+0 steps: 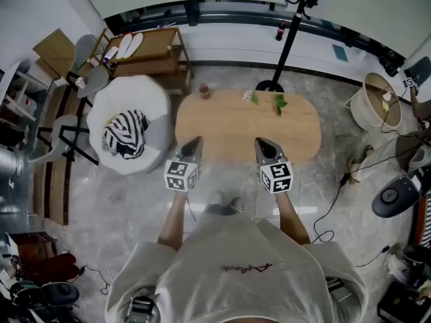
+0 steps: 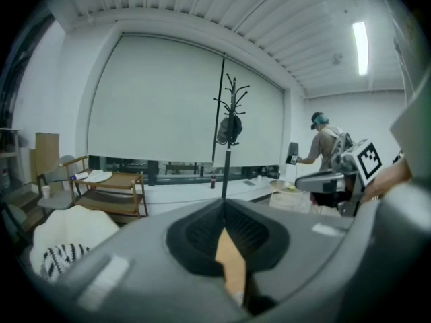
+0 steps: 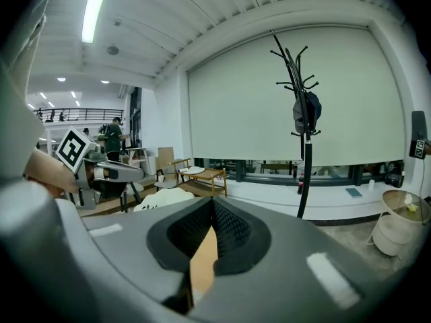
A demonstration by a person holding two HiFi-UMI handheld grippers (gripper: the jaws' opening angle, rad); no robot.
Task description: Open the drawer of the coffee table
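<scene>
The oval wooden coffee table (image 1: 289,123) stands in front of me in the head view; no drawer shows from above. My left gripper (image 1: 196,140) hovers over the table's near edge on the left, jaws shut with nothing between them. My right gripper (image 1: 260,142) is at the near edge on the right, also shut and holding nothing. In the left gripper view the shut left gripper (image 2: 223,204) points across the room, a sliver of tabletop (image 2: 230,260) showing through the gap below the tips. The right gripper (image 3: 213,202) looks the same, with tabletop (image 3: 202,261) beneath.
A small cup (image 1: 204,90) and two plant sprigs (image 1: 279,103) sit on the table's far side. A white pouf (image 1: 158,106) with a striped cloth (image 1: 125,133) stands left. A coat stand (image 1: 291,32) rises behind the table, a wooden shelf cart (image 1: 151,52) at back left, a basket (image 1: 378,101) at right.
</scene>
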